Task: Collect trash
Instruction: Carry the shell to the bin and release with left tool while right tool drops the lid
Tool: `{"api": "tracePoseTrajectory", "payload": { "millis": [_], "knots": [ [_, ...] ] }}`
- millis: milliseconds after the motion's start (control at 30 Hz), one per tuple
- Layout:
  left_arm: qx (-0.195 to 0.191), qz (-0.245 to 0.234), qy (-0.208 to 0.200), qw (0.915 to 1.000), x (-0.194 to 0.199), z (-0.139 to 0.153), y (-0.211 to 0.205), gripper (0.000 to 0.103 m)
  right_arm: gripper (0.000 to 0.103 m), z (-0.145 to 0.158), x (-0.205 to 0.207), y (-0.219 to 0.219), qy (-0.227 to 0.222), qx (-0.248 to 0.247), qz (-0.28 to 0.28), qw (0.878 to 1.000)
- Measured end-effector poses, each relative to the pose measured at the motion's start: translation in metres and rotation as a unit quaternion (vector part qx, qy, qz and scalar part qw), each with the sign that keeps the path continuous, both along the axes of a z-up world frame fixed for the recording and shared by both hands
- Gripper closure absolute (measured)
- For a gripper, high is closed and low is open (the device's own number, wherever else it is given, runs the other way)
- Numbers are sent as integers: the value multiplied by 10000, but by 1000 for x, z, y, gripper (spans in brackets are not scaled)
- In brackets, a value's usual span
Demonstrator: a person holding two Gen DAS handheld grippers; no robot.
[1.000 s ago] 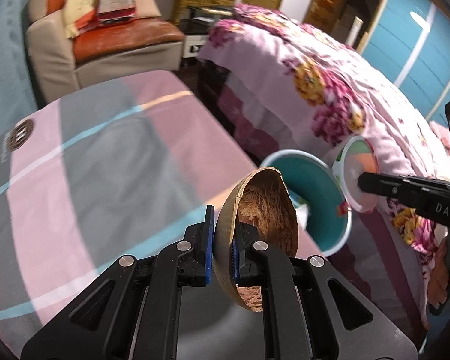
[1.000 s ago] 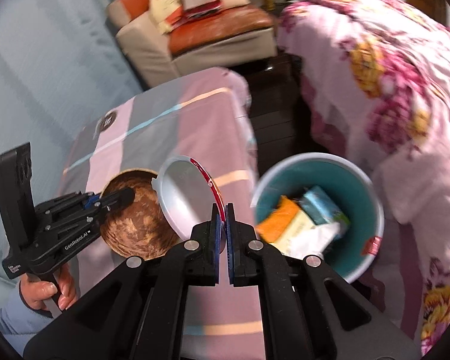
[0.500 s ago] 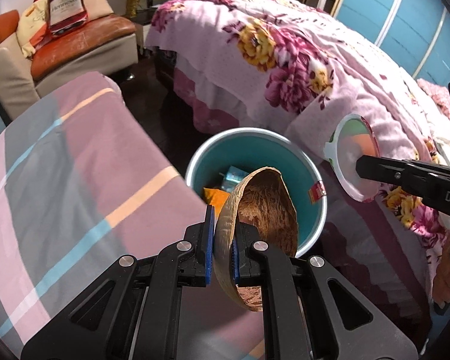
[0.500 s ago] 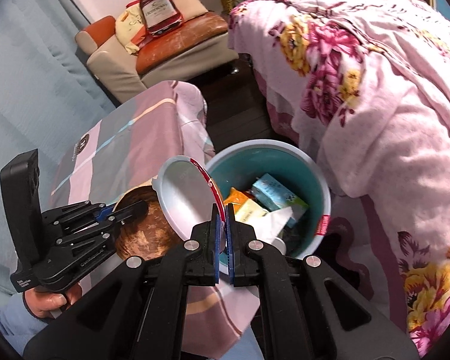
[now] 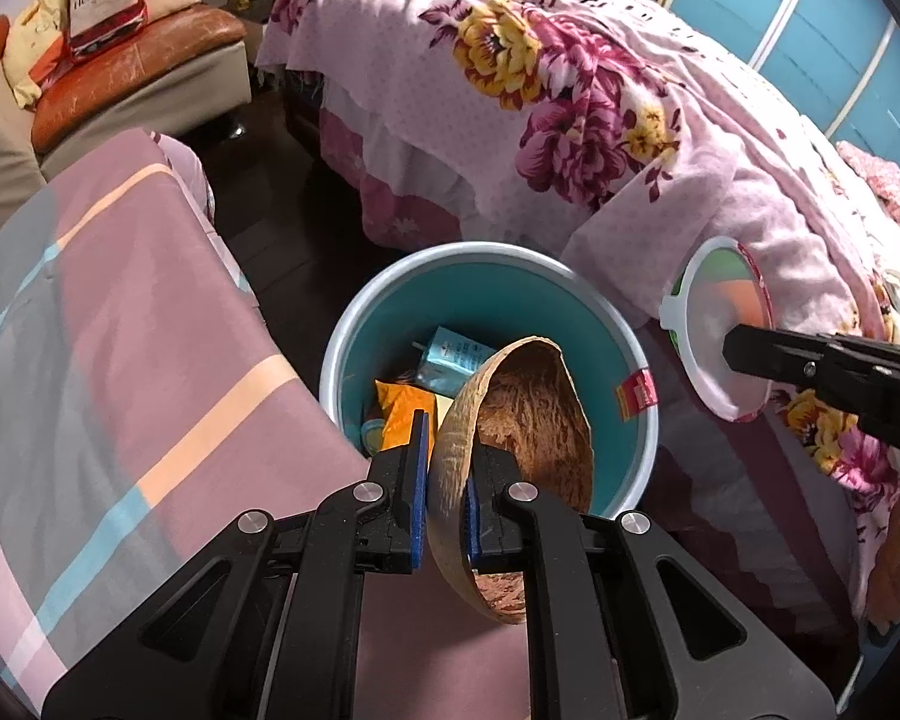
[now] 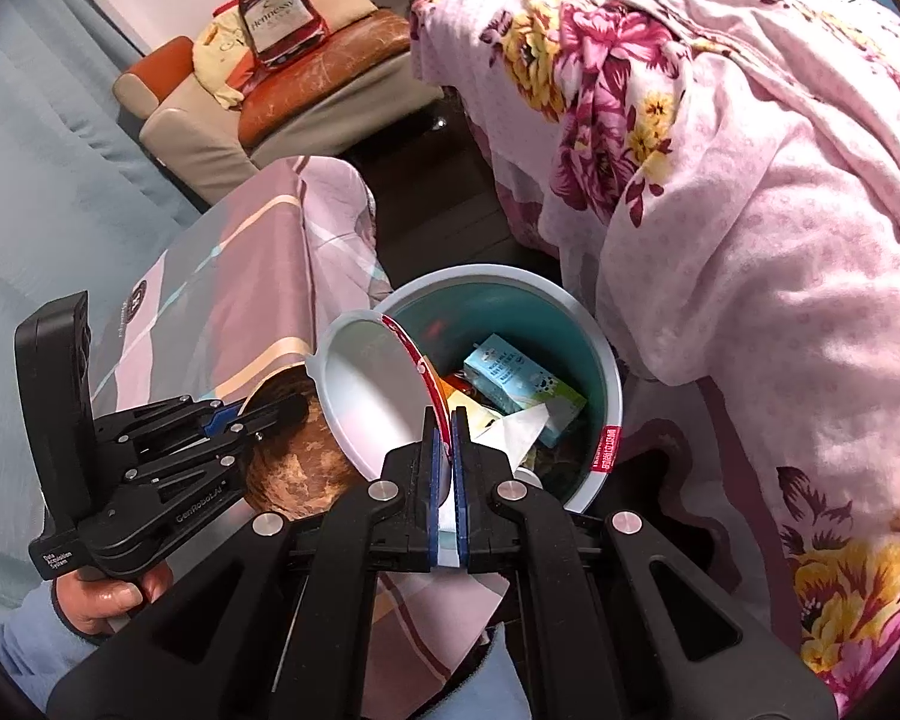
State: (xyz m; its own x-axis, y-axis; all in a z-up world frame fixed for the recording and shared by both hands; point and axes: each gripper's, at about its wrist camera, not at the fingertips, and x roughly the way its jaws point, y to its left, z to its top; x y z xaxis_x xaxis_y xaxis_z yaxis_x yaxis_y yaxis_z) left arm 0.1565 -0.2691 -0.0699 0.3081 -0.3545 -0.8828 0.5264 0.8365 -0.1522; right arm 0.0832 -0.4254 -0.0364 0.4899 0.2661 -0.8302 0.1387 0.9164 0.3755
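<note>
My left gripper [image 5: 447, 468] is shut on the rim of a brown coconut shell half [image 5: 534, 438], held at the near rim of a teal trash bin [image 5: 486, 282]. The bin holds a blue carton [image 5: 453, 354], an orange wrapper [image 5: 402, 414] and white paper. My right gripper [image 6: 447, 450] is shut on the rim of a white plastic cup with a red band [image 6: 372, 396], held over the bin's [image 6: 600, 360] left edge. The cup [image 5: 720, 336] and right gripper [image 5: 732, 348] show at the right of the left wrist view; the shell [image 6: 294, 468] and left gripper [image 6: 282, 405] show at the left of the right wrist view.
A table with a striped pink and grey cloth [image 5: 120, 360] lies left of the bin. A bed with a floral pink cover [image 5: 600, 120] stands right and behind. A sofa [image 5: 132, 78] carries a bottle-shaped cushion [image 5: 102, 0]. Dark floor lies between table and bed.
Both grippers have moved from over the table toward the bin, carrying the shell and the cup. The bin now sits nearer and more central in both views.
</note>
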Motion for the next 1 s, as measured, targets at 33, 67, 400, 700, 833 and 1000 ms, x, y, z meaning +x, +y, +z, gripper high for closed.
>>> {"api": "tracePoseTrajectory", "payload": {
  "millis": [33, 67, 400, 700, 833, 1000],
  "knots": [
    [-9, 0, 25, 10000, 1, -1, 0, 91, 99, -1, 1, 0, 13, 3, -5, 10000],
    [-24, -1, 46, 10000, 3, -2, 0, 88, 99, -2, 3, 0, 33, 6, -10, 10000],
    [-124, 63, -121, 9998, 4, 3, 5, 40, 99, -9, 8, 4, 140, -2, -26, 9999],
    [-153, 283, -321, 9990, -1, 14, 22, 15, 99, -8, 11, 8, 206, -108, -46, 9997],
    [-199, 378, -329, 9985, -1, 17, 35, 14, 98, -10, 16, 14, 261, -153, -13, 9995],
    [-245, 489, -367, 9978, -3, 20, 51, 12, 96, -14, 20, 24, 381, -151, 28, 9992]
  ]
}}
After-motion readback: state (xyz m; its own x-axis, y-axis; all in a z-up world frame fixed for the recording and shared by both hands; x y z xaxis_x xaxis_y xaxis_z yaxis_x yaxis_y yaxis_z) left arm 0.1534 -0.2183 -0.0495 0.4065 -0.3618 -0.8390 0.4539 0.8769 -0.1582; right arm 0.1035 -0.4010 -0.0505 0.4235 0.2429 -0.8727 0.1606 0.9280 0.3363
